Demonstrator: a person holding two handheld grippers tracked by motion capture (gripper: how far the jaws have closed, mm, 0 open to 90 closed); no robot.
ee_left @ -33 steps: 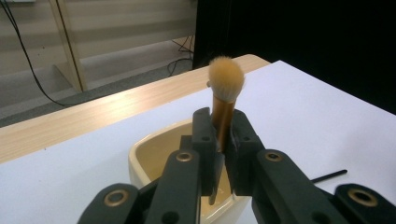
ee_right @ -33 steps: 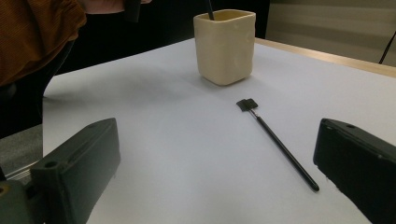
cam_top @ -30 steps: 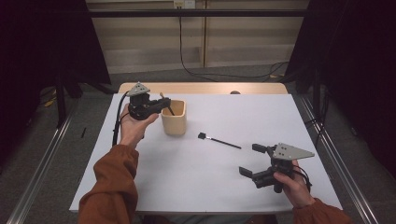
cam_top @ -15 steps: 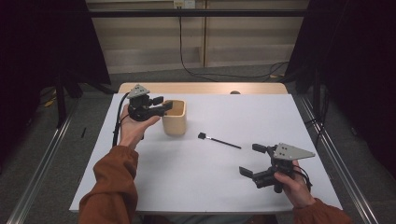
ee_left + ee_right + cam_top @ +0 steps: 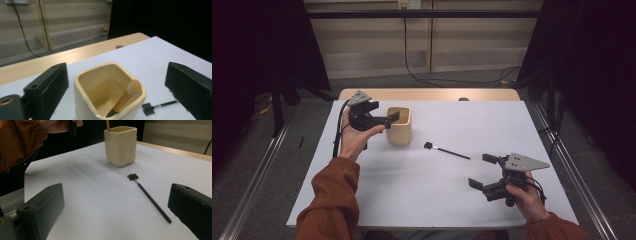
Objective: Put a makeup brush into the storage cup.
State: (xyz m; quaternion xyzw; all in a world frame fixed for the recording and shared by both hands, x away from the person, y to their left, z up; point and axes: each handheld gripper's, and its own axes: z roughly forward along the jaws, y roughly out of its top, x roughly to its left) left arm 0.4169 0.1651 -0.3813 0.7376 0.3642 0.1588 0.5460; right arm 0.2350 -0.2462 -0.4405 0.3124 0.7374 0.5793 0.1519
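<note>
Left gripper (image 5: pixel 388 119), fingers just spread wide and empty, hovers at the cream square ceramic cup (image 5: pixel 399 126) near the counter's far-left corner, a wooden-handled brush (image 5: pixel 126 97) now leaning inside; right gripper (image 5: pixel 484 171) waits open, empty, beside the thin black brush (image 5: pixel 447 150).

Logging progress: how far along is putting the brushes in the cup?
Done: the orange-handled brush leans inside the cream square ceramic cup; the left gripper above it has just been opening, empty. Left: the thin black brush lies on the white table, before the open right gripper.
</note>
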